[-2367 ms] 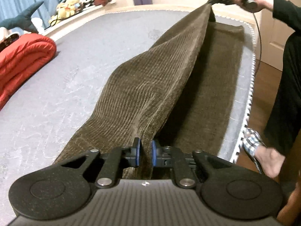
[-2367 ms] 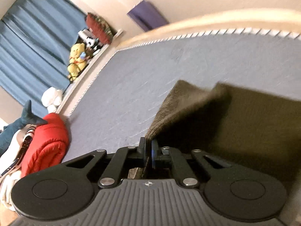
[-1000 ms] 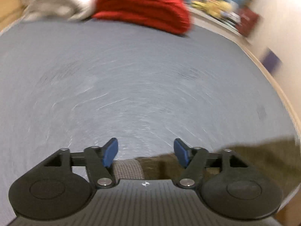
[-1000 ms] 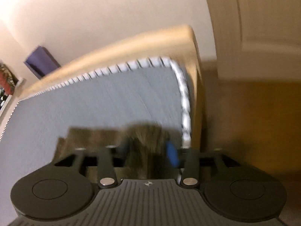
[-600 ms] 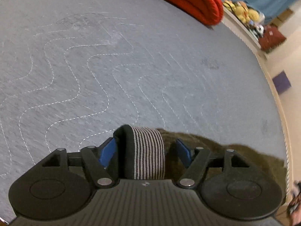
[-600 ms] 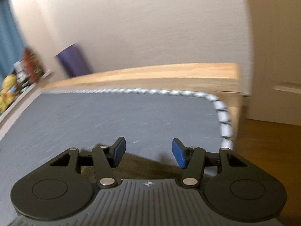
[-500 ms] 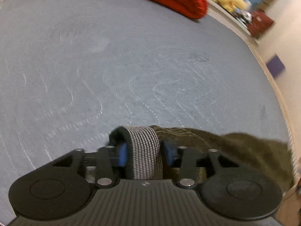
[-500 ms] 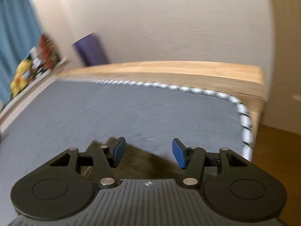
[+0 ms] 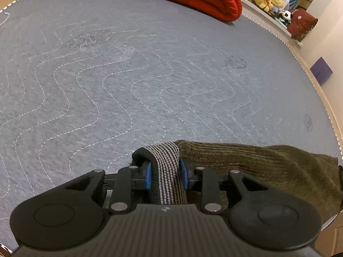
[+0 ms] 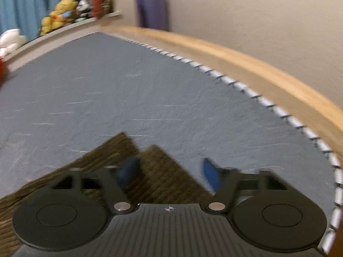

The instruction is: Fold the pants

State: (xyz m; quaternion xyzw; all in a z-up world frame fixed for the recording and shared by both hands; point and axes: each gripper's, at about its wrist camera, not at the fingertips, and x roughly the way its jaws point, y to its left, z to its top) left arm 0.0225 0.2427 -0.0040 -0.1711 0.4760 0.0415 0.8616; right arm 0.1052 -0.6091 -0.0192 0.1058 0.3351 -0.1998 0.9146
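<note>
Grey quilted mattress [image 9: 150, 81], wooden bed frame [image 10: 257, 68], blue curtain [image 10: 32, 2], cream walls

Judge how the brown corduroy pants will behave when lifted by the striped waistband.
Probably floppy: the corduroy pants lie slumped and rumpled on the quilted mattress. The ribbed waistband bunches between the left tool's pads, so it likely stretches. The thick fabric suggests some weight and drag.
</note>
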